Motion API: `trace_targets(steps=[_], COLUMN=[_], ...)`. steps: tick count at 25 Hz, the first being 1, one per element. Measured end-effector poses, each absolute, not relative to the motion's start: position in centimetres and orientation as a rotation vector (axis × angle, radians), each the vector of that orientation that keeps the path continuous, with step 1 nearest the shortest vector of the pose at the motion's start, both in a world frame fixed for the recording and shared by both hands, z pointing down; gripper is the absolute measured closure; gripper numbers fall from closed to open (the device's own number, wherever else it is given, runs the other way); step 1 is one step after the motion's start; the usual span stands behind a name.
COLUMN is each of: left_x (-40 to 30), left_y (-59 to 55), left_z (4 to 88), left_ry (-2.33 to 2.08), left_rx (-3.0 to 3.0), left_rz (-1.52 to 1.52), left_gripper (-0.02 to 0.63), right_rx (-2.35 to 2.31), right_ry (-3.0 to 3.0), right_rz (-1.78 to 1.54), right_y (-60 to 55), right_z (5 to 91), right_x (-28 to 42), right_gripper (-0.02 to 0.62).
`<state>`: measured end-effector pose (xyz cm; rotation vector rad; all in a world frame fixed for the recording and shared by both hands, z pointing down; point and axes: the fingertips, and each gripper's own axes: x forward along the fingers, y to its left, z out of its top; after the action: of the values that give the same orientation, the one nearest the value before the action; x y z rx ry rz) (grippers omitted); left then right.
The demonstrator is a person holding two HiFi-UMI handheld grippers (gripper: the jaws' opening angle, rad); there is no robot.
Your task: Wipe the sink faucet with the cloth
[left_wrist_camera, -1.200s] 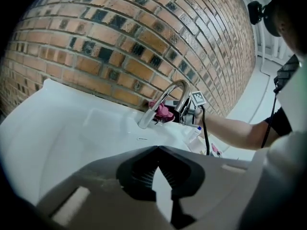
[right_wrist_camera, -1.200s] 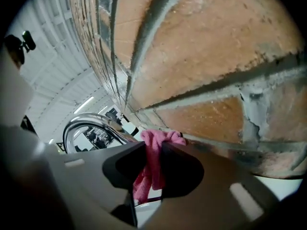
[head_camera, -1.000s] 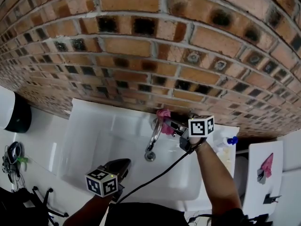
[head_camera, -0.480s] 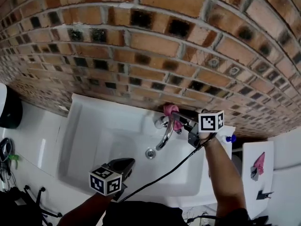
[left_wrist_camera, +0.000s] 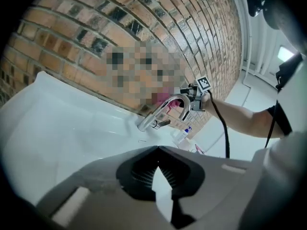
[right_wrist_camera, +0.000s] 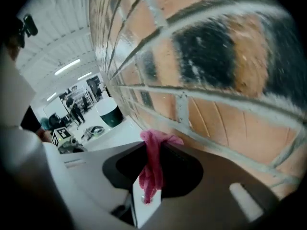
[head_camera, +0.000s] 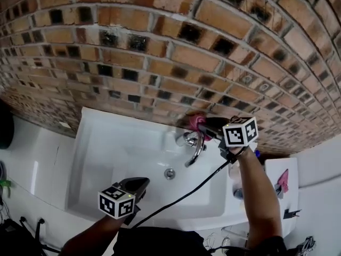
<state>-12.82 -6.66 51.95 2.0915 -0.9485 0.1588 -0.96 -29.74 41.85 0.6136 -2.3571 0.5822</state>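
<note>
My right gripper (right_wrist_camera: 152,147) was clenched on the pink cloth (right_wrist_camera: 151,172). The fabric was pinched between the two jaws, with a crumpled tuft standing out past the tips. In that gripper's view the brick wall (right_wrist_camera: 216,56) filled everything just beyond the tuft.

From the head view, the right gripper (head_camera: 206,127) sat at the back edge of the sink (head_camera: 90,143), to the right of the centre. It pointed left along the wall, with its marker cube toward my wrist. The cloth (head_camera: 194,121) was bunched right behind the base of the faucet (head_camera: 194,146), between the chrome and the bricks (head_camera: 160,52). I could not tell whether it was actually touching the metal. The curved spout reached forward from there over the basin toward the drain (head_camera: 169,173).

My left gripper (left_wrist_camera: 157,148) was closed with nothing in it, its tips meeting. It looked across the white basin (left_wrist_camera: 57,123) toward the faucet (left_wrist_camera: 165,110), with a bit of pink cloth (left_wrist_camera: 163,98) showing behind it. In the head view that gripper (head_camera: 139,183) hung over the front edge of the sink, left of the drain and well apart from the faucet.

A black cable (head_camera: 186,196) ran from my right wrist down across the front right part of the basin. A second pink rag (head_camera: 281,181) lay on the white surface off the right edge of the sink.
</note>
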Motion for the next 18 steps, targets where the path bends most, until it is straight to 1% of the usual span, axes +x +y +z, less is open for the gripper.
trace_targets(steps=[8, 18], left_x=[-15.0, -16.2], left_y=[-5.5, -2.5], left_z=[51.2, 51.1], left_ry=[-0.910, -0.850], left_rx=[2.125, 2.169], left_rz=[0.140, 0.199], left_gripper=[0.600, 0.600], right_rx=[0.620, 0.720], right_ry=[-2.229, -2.079], right_rz=[0.276, -0.292], right_y=[-27.0, -21.7], right_z=[39.7, 39.0], right_x=[-3.6, -5.7], right_gripper=[0.499, 0.499])
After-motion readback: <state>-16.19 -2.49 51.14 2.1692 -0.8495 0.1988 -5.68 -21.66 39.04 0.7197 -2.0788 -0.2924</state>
